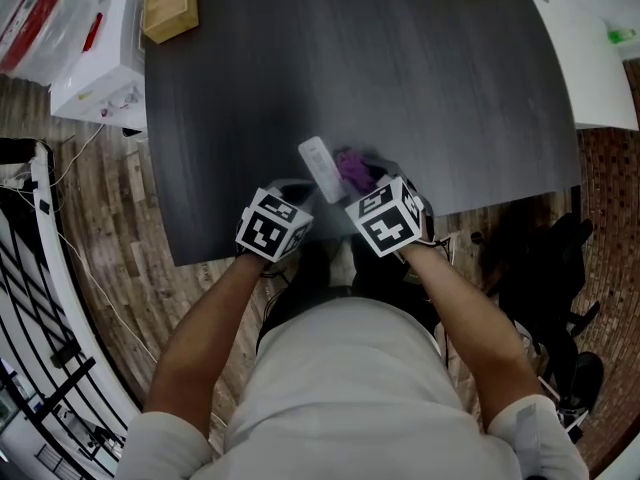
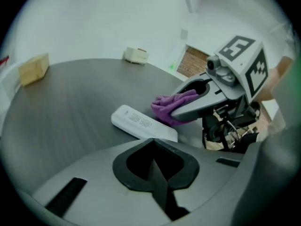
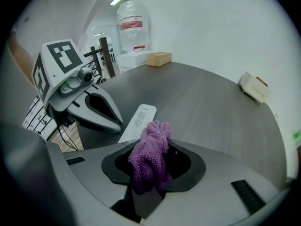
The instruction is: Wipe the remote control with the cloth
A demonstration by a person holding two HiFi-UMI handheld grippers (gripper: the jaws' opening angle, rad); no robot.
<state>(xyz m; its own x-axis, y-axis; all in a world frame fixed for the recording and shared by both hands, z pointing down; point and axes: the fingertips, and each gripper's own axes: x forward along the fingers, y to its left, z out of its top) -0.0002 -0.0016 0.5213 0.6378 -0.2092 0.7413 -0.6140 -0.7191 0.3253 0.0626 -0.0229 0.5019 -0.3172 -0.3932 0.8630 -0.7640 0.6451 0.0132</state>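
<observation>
Remote control [image 1: 321, 168] lies close to the desk's [image 1: 400, 68] near edge, with wide bare surface beyond. Right tongs [image 3: 151, 175] grasp the purple cloth [image 3: 153, 147] beside it; left tongs [image 2: 156, 166] are clenched and empty.

Left gripper [image 2: 156, 166]: my jaws are together, with nothing between them. Just ahead of the tips a white remote control [image 2: 141, 122] lies flat on the dark grey table [image 2: 66, 107], its long axis running from ahead-left to nearer-right. Past its right end is the purple cloth [image 2: 170, 105], bunched at the tips of my right gripper [image 2: 181, 111]. That gripper comes in from the right, marker cube [image 2: 244, 60] uppermost. I cannot tell whether the cloth touches the remote. Far ahead-left sits a wooden block [image 2: 34, 68]. Far ahead, a cream box [image 2: 136, 55] sits near the table's edge.
</observation>
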